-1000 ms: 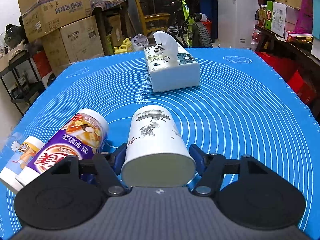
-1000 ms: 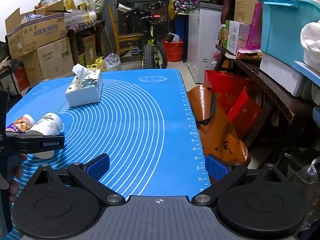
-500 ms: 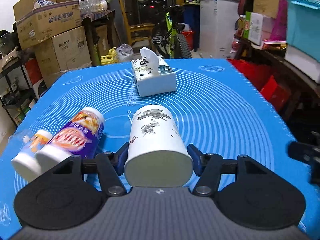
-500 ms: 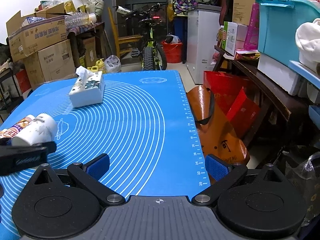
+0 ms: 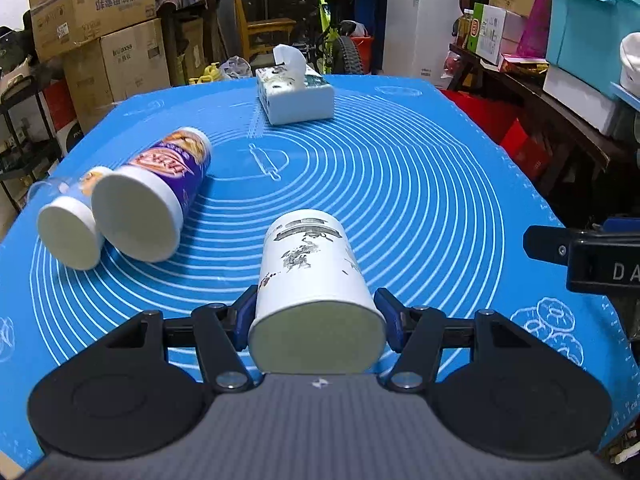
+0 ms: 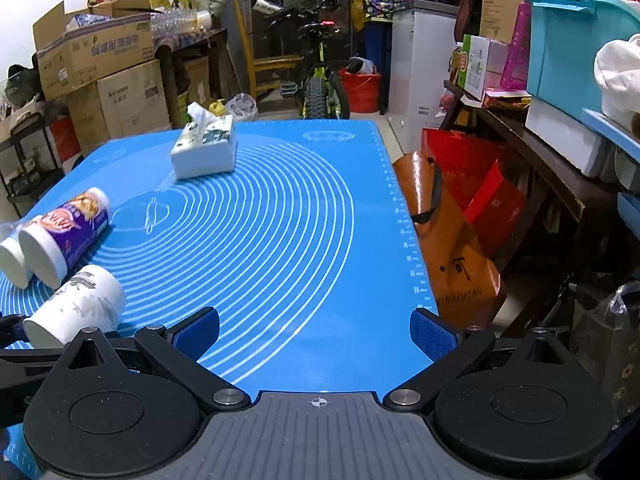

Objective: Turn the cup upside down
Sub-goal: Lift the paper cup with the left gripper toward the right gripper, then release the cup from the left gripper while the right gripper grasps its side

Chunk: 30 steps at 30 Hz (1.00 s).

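A white cup with grey ink print (image 5: 312, 276) lies on its side between my left gripper's (image 5: 316, 320) blue pads, held above the blue mat (image 5: 400, 184). Its wide end faces the camera. The left gripper is shut on the cup near that end. The cup also shows in the right wrist view (image 6: 80, 304) at the lower left. My right gripper (image 6: 314, 332) is open and empty over the mat's front right part; part of it shows at the right edge of the left wrist view (image 5: 592, 256).
A purple snack can (image 5: 156, 196) and a smaller can (image 5: 72, 228) lie on their sides at the left. A tissue box (image 5: 294, 96) stands at the far middle. Boxes, a bicycle, shelves and bags surround the table.
My left gripper has lifted the cup and carried it right and back, away from the two cans. The right gripper has stayed open and shifted slightly left.
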Tool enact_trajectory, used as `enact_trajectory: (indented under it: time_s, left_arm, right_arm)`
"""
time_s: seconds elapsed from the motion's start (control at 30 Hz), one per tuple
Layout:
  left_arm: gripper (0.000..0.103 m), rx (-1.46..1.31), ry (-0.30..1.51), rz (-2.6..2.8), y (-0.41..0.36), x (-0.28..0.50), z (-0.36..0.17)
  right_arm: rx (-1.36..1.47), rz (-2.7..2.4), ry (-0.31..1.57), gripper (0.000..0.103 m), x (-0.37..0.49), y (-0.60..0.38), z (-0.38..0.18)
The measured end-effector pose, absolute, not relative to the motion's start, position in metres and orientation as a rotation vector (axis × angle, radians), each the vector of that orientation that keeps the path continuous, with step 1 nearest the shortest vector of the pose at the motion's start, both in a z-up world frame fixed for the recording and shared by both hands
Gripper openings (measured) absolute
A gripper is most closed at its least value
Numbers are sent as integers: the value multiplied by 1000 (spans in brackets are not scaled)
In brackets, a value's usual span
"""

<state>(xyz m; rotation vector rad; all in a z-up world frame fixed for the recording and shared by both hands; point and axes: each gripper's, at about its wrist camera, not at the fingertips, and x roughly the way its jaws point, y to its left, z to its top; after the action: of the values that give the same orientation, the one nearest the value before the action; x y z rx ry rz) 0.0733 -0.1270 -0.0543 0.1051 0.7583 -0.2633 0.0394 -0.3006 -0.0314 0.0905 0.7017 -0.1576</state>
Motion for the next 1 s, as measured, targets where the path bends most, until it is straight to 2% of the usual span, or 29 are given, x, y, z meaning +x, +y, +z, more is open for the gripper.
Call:
enact_trajectory:
  time_s: [0.2, 0.37, 0.43, 0.5, 0.7, 1.0]
  left_arm:
    - [63, 97, 761, -276, -128, 71, -60]
    - [69, 81, 782, -285, -122, 70, -62]
    - [85, 84, 784, -288, -122, 69, -62]
    - [93, 84, 770, -282, -121, 67, -60]
    - [100, 88, 772, -276, -121, 68, -59]
    - [100, 91, 777, -269, -118, 67, -56]
  right_arm:
    - [79, -149, 721, 101, 35, -294, -35]
    - [82, -144, 721, 101, 34, -293, -35]
    - [85, -141, 721, 101, 34, -291, -34]
    - [84, -139, 722, 101, 34, -290, -34]
    - [83, -137, 722, 101, 34, -290, -34]
    - [84, -135, 723, 101, 34, -289, -34]
